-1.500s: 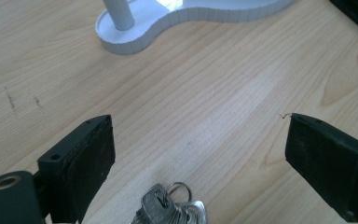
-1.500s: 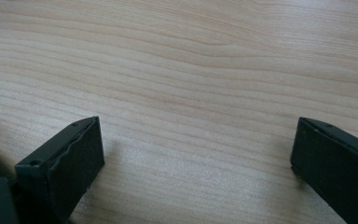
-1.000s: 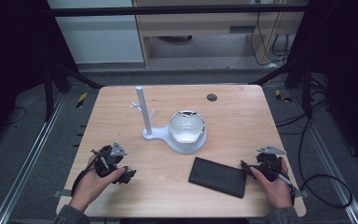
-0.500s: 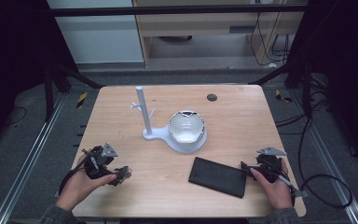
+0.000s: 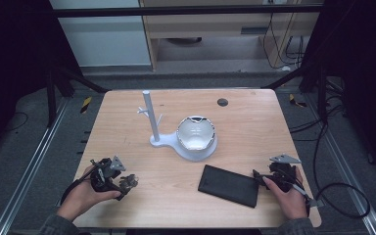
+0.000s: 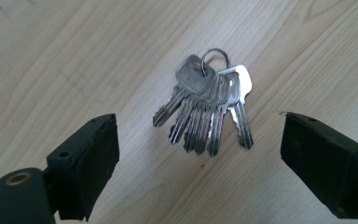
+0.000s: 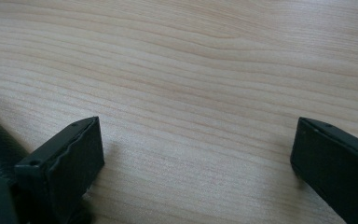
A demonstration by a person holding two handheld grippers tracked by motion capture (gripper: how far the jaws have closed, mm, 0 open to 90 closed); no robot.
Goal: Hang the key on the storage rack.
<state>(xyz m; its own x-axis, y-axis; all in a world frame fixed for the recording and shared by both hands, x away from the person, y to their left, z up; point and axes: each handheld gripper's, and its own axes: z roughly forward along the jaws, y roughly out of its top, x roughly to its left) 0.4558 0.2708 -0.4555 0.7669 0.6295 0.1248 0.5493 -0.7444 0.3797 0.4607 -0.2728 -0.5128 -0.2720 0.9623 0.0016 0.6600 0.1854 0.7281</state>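
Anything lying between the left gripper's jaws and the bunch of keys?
No. In the left gripper view, bare wood separates the open left gripper from the bunch of keys on the table.

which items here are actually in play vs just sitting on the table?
In play:
- bunch of keys, between the open left gripper jaws, untouched

Lying about:
- white stand with pegs
- bowl
- black flat case, beside the open right gripper

One bunch of keys [image 6: 208, 109], about six on a single ring. One black wallet [image 5: 228, 185]. One white stand [image 5: 152, 122] with one upright post and one round dish [image 5: 196, 134]. Two hand-held grippers: left [image 5: 127, 182], right [image 5: 257, 177]. One wooden table [image 5: 254, 122].
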